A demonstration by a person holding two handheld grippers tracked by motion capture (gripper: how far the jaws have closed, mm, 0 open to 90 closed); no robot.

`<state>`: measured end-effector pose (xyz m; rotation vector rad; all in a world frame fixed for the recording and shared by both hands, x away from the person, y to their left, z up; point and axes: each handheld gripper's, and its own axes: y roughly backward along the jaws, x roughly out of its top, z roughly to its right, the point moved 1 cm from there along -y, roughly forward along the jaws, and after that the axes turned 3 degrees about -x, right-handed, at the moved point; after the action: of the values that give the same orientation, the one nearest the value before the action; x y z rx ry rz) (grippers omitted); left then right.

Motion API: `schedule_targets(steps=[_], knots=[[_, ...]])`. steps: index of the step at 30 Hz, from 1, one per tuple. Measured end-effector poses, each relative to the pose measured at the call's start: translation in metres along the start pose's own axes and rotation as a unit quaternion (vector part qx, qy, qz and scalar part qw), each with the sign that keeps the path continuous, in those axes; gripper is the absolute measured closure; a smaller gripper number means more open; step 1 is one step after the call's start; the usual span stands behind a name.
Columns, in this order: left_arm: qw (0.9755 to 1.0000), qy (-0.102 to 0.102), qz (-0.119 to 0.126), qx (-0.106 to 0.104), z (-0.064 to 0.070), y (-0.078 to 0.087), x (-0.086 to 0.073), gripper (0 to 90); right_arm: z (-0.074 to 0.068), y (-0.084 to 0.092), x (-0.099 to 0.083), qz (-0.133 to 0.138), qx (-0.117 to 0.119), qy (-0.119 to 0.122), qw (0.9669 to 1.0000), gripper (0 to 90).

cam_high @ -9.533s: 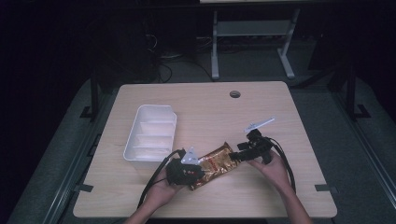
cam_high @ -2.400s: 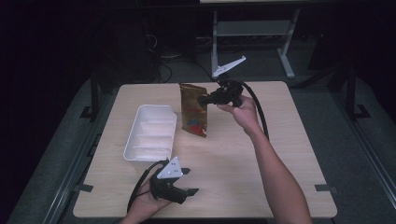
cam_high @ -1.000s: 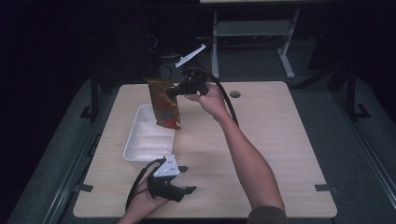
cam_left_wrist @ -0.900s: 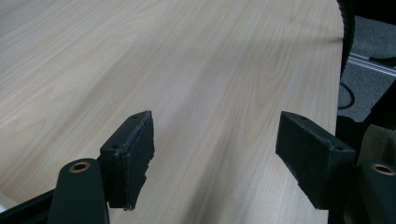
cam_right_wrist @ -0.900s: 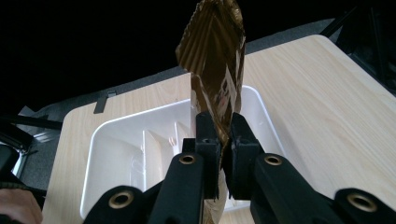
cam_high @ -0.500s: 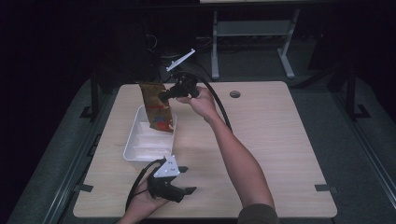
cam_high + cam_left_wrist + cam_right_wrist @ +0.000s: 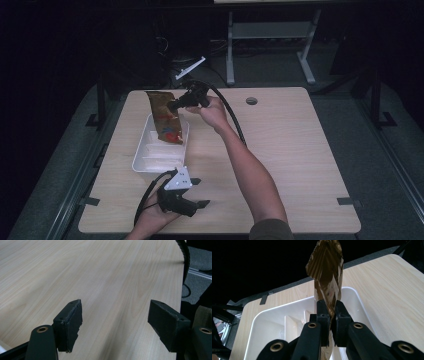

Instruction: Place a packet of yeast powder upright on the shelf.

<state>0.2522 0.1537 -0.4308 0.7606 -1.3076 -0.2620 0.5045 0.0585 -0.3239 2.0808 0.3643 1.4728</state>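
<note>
Since earlier, right tongs point(image 7: 172, 106), clamped on the foil snack packet point(image 7: 165, 120), lowered over the white tray point(image 7: 142, 161); packet's bottom hidden. Left tongs point(image 7: 115, 322) gape above bare tabletop point(image 7: 290, 145).

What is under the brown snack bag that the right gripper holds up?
Under the brown snack bag, pinched by the right gripper, is the white divided tray. Its near compartments look empty. The bag covers part of the far compartment, so what lies there cannot be seen.
</note>
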Motion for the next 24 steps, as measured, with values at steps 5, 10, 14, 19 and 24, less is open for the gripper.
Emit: schedule_targets(steps=[5, 10, 14, 19, 24], knots=[[1.0, 0.0, -0.001, -0.001, 0.0, 0.0, 0.0, 26.7, 0.002, -0.003, -0.001, 0.002, 0.001, -0.004, 1.0, 84.6], [1.0, -0.001, -0.001, -0.001, 0.0, 0.0, 0.0, 26.8, 0.003, -0.007, -0.002, -0.002, 0.0, -0.002, 1.0, 84.6], [1.0, -0.001, -0.002, -0.002, -0.001, 0.001, 0.0, 26.7, 0.005, -0.013, -0.004, -0.001, 0.003, -0.008, 1.0, 84.4], [1.0, 0.0, -0.002, -0.002, -0.001, 0.0, 0.0, 26.7, 0.006, -0.018, -0.008, -0.002, 0.006, -0.009, 0.9999, 84.4], [1.0, 0.0, -0.003, -0.002, -0.001, 0.0, 0.0, 26.7, 0.009, -0.021, -0.013, -0.003, 0.007, -0.016, 0.9998, 84.4]])
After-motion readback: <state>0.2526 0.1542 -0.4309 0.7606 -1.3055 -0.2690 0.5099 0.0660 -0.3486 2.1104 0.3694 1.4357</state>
